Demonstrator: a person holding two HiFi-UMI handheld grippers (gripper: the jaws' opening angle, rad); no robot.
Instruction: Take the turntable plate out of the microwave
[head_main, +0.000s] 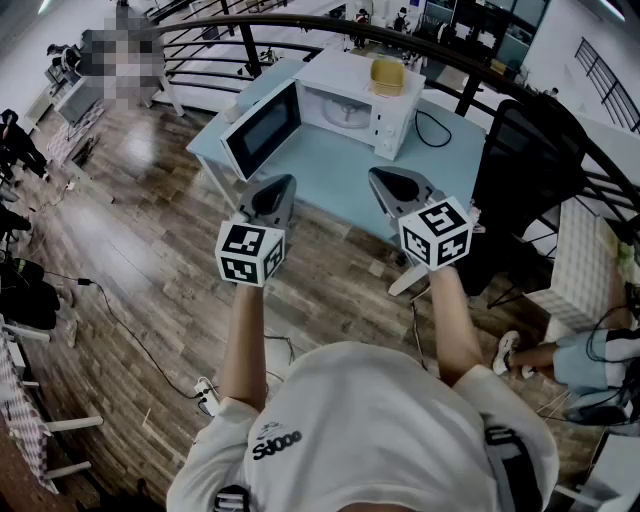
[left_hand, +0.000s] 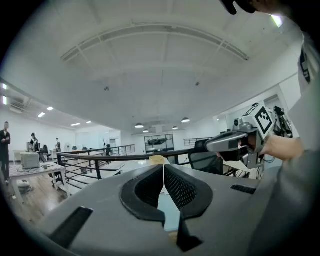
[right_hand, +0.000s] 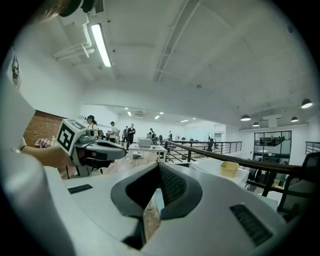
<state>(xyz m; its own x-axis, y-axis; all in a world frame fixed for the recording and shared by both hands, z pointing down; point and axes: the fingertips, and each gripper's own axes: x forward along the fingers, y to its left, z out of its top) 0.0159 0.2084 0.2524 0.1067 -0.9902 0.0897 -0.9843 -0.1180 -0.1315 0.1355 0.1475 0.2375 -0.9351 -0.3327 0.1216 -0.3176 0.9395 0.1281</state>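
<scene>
Microwave mouth (head_main: 343, 108): open, unblocked.
Door (head_main: 262, 128): swung left, flanks the approach.
Near table (head_main: 330, 175): bare.
Right: chair (head_main: 525, 165) beside table.

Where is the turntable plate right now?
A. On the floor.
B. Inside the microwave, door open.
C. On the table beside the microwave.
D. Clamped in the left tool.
B: the head view shows the turntable plate lying inside the microwave behind its open door, while the left tool and right tool are both shut on nothing.

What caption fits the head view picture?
Left gripper and right gripper, shut and empty, hover before the open microwave on the table, turntable plate inside.
</scene>
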